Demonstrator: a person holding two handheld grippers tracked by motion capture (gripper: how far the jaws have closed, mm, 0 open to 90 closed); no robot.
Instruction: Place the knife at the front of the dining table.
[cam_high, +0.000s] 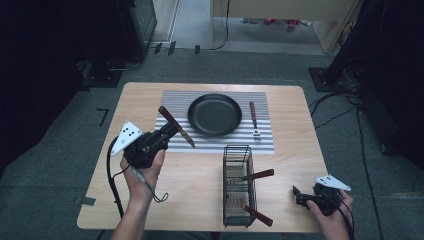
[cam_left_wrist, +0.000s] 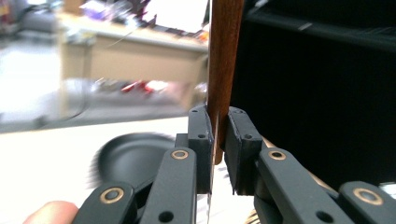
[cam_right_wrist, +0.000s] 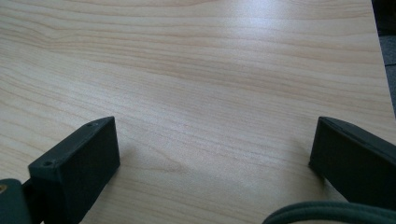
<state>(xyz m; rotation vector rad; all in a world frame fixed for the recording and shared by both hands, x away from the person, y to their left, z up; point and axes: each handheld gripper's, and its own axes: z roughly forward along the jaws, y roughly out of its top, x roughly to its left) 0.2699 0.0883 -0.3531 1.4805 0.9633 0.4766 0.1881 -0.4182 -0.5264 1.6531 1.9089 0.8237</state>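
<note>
My left claw is clamped on a wooden-handled knife, held above the desk at the near left corner of the striped placemat. The knife's long axis runs diagonally: its handle points up and to the far left, its blade down and to the right, toward the black pan. In the left claw view the handle rises straight up between the pinching jaws. My right claw rests spread wide over bare desk at the near right, holding nothing.
</note>
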